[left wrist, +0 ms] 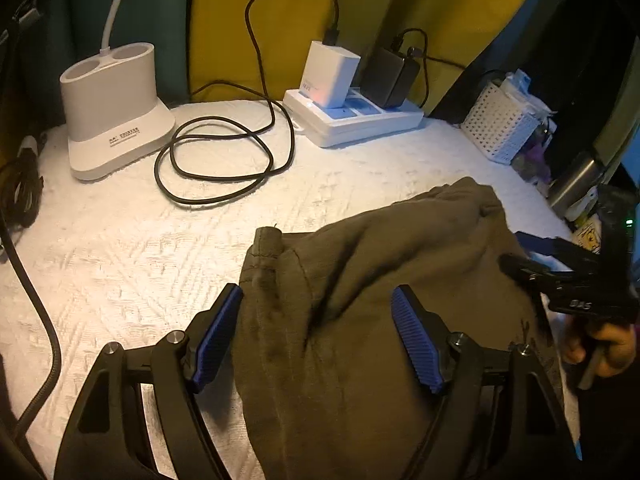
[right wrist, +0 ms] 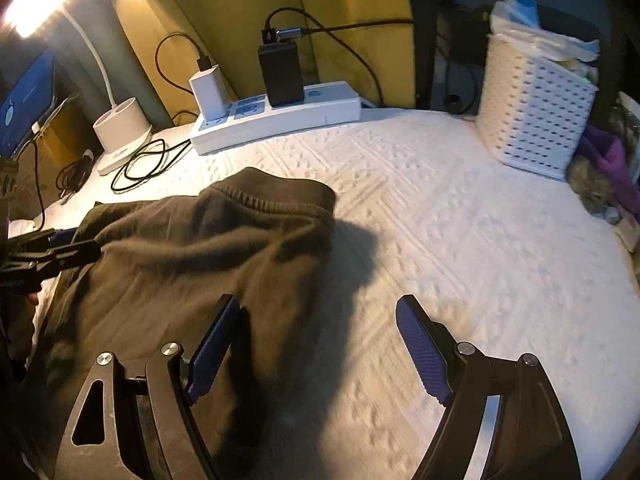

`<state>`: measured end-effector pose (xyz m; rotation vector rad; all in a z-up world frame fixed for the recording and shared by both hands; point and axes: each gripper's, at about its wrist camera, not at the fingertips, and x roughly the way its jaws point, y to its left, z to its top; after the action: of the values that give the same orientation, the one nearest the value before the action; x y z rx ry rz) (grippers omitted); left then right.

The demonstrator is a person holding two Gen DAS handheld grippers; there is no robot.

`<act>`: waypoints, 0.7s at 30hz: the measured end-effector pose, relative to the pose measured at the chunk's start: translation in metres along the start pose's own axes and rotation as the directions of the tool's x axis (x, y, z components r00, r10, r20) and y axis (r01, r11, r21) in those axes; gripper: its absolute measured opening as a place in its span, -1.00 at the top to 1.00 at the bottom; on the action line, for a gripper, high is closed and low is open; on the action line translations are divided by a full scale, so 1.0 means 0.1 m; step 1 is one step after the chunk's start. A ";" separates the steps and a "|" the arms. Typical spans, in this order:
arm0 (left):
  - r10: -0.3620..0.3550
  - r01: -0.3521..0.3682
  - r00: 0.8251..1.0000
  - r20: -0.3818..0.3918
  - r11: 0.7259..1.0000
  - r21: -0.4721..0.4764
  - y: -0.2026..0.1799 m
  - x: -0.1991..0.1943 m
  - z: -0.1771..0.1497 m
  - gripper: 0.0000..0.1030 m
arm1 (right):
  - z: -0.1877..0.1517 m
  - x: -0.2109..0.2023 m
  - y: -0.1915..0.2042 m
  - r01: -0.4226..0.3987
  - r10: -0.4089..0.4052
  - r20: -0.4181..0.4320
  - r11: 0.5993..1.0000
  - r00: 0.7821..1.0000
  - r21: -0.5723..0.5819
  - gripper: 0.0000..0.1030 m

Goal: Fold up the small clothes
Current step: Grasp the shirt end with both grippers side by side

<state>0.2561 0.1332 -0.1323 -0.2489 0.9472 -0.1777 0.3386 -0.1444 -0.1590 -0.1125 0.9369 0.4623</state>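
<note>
The olive-brown garment lay bunched on the white textured cloth covering the worktop, toward the near side, with its ribbed hem turned to the far side and a stitched corner poking up at its left edge. The left gripper stood over it with its jaws spread wide, fabric lying between the blue pads but not pinched. The right gripper was likewise wide open and holding nothing, its left pad over the garment's right edge and its right pad over bare cloth. The step seemed to be taking hold for a fold, so it would pay to settle each gripper on an outer edge, close on a single layer near the corners, and lift evenly so the bunching fell flat. The coiled black cable and the power strip lay well apart on the far side, so the fold was better kept near.
</note>
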 end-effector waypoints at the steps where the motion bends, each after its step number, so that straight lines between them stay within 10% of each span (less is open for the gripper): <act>1: -0.014 0.014 1.000 0.004 1.000 -0.006 0.02 -0.01 0.00 -0.49 | 0.01 0.03 0.01 -0.004 0.004 -0.001 1.000 1.000 -0.002 -0.59; 10: 0.013 -0.014 1.000 0.008 0.994 0.109 -0.14 0.03 -0.09 -0.49 | 0.09 0.15 0.11 -0.024 0.026 0.033 0.999 0.999 -0.046 -0.56; 13: 0.038 -0.039 0.999 0.011 0.987 0.153 -0.23 0.07 -0.10 -0.46 | 0.11 0.16 0.18 -0.026 0.028 0.039 0.998 0.999 -0.059 -0.22; 21: 0.076 -0.083 0.996 0.039 0.963 0.258 -0.43 0.10 -0.15 0.41 | 0.14 0.19 0.30 -0.066 0.069 0.038 0.994 0.997 -0.083 0.28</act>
<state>0.2477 0.0871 -0.1360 0.0285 0.8929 -0.2216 0.3457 -0.1072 -0.1630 -0.1455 0.8838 0.5638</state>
